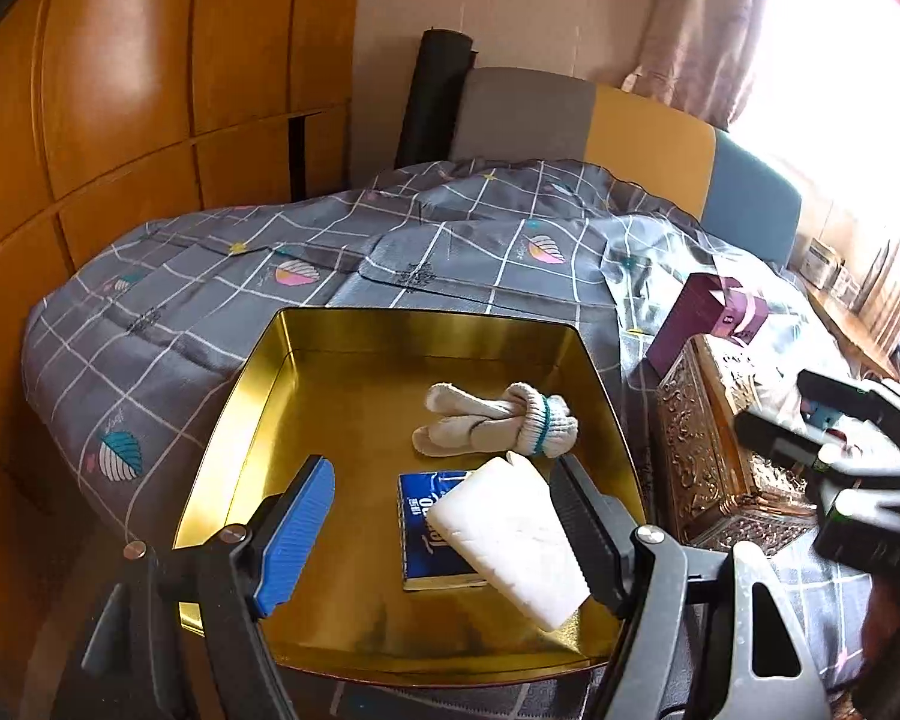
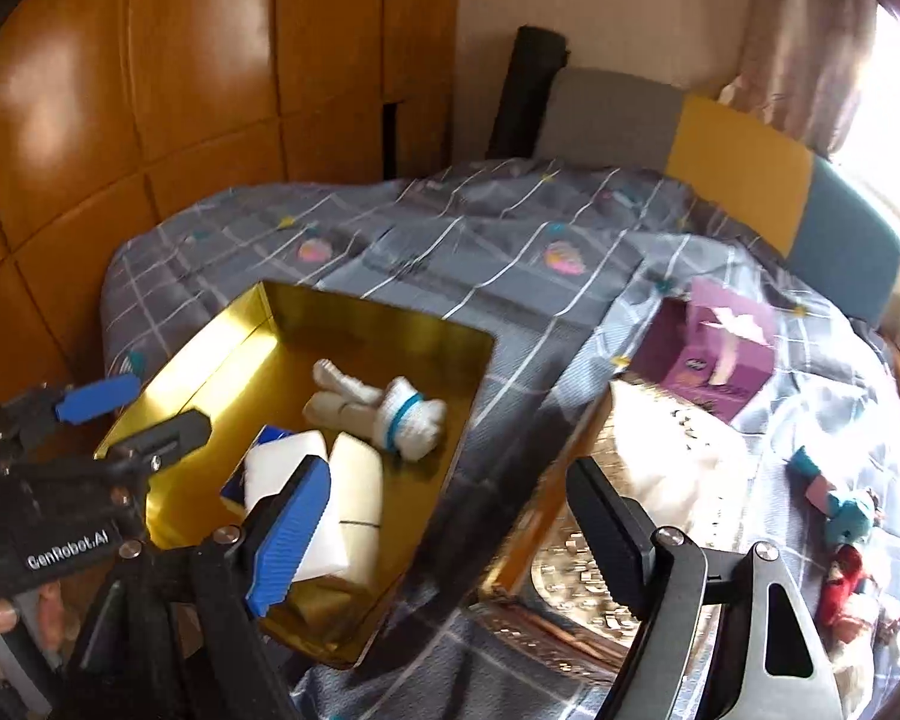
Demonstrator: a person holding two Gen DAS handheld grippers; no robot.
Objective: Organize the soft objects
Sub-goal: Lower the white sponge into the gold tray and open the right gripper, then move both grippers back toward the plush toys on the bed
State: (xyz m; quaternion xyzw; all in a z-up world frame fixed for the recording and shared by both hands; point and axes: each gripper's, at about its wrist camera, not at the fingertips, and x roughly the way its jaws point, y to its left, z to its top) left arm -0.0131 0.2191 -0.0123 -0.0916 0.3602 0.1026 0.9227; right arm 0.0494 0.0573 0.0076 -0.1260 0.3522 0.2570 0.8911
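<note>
A gold tin tray (image 1: 330,336) lies on the bed and holds a rolled pair of white socks (image 1: 498,420), a blue tissue pack (image 1: 432,531) and a white sponge block (image 1: 519,534). My left gripper (image 1: 444,534) is open over the tray; the sponge leans against its right finger (image 1: 588,534), free of the left one. My right gripper (image 2: 450,540) is open and empty above the gap between the tray (image 2: 468,360) and an ornate gold box (image 2: 576,576). The socks (image 2: 384,402) and sponge (image 2: 330,498) show there too. A small plush toy (image 2: 840,516) lies at the right.
A purple tissue box (image 2: 708,354) sits on the grey checked quilt (image 1: 390,252) behind the ornate box (image 1: 720,450). A wooden wardrobe (image 1: 120,120) stands on the left. A grey, yellow and blue headboard (image 1: 648,132) and a curtain (image 1: 702,18) are behind.
</note>
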